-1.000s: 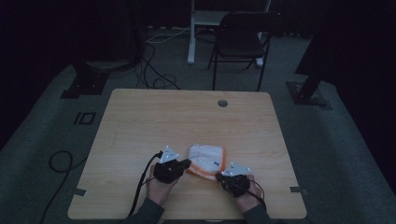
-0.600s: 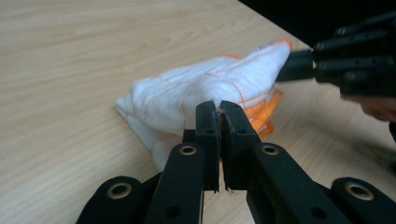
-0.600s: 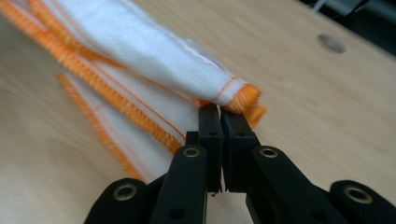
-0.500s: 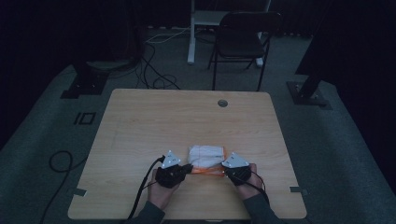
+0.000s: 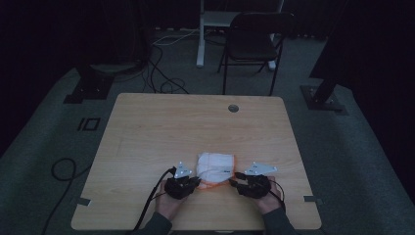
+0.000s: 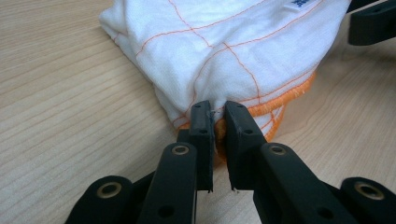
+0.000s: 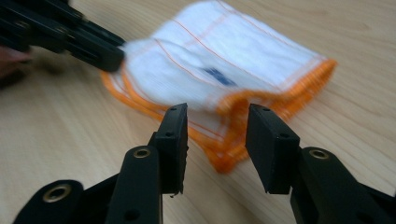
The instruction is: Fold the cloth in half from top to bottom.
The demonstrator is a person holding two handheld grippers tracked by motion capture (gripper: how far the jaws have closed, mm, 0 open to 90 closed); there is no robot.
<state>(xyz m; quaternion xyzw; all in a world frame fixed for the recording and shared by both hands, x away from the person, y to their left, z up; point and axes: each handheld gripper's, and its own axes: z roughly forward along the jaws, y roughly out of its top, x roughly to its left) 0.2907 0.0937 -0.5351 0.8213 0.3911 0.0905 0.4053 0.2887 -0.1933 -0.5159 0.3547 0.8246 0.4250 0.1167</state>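
Your folded cloth [image 5: 216, 169] lies on the near part of the counter [image 5: 161, 127], between your two hands, a white towel with thin orange grid lines and an orange stitched hem. Your left tongs [image 6: 218, 122] are clenched on its near corner: in the left gripper view the two black jaws stand almost together with a pleat of white fabric pinched between them and the orange hem bunched just underneath. That grip makes sense as an anchor, since it takes several layers at once and keeps the stack from sliding on the smooth wood. Your right tongs [image 7: 216, 140] are released, jaws well apart, with the opposite hemmed corner sitting in the gap between them but not yet touched by either jaw as far as the right gripper view shows; that part of the picture is a little blurred. You seem to be lining up a matching pinch, low and level with the counter so the lower jaw can slip beneath the layers. With both corners held, you could lift or fold the cloth evenly. The risk to watch is catching only the top layer on the right, which would let the fold fall open.
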